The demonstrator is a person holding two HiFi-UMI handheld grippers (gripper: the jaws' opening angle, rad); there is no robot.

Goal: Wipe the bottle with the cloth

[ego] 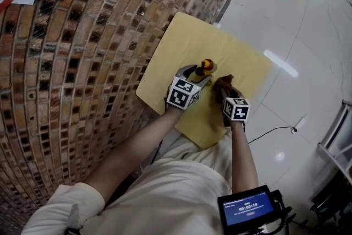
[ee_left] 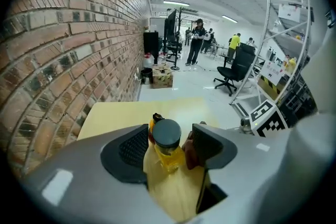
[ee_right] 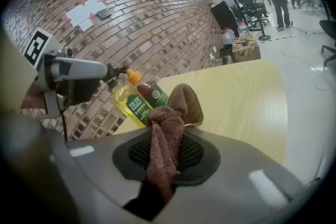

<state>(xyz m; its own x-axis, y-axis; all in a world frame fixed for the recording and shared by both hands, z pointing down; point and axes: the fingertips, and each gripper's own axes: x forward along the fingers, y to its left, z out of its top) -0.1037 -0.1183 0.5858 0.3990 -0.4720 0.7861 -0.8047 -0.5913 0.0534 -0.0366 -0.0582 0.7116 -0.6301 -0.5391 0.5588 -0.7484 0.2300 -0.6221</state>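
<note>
The bottle (ee_left: 167, 136), yellow with a dark cap, stands upright near the middle of the table (ee_left: 110, 113) in the left gripper view. It sits between the jaws of the left gripper (ee_left: 170, 134), which stand apart around it without pressing. A second bottle (ee_left: 154, 122) with an orange cap peeks out just behind. Only the right gripper view shows both labels. It also shows the right gripper (ee_right: 168, 150) clamped on the brown cloth (ee_right: 176, 107), which is bunched just beside the bottles; whether it touches them cannot be told. Only the head view shows both grippers meeting over the table, beside the brick wall (ego: 82, 63). Wiping seems to be in hand, but how much remains cannot be judged.
</note>
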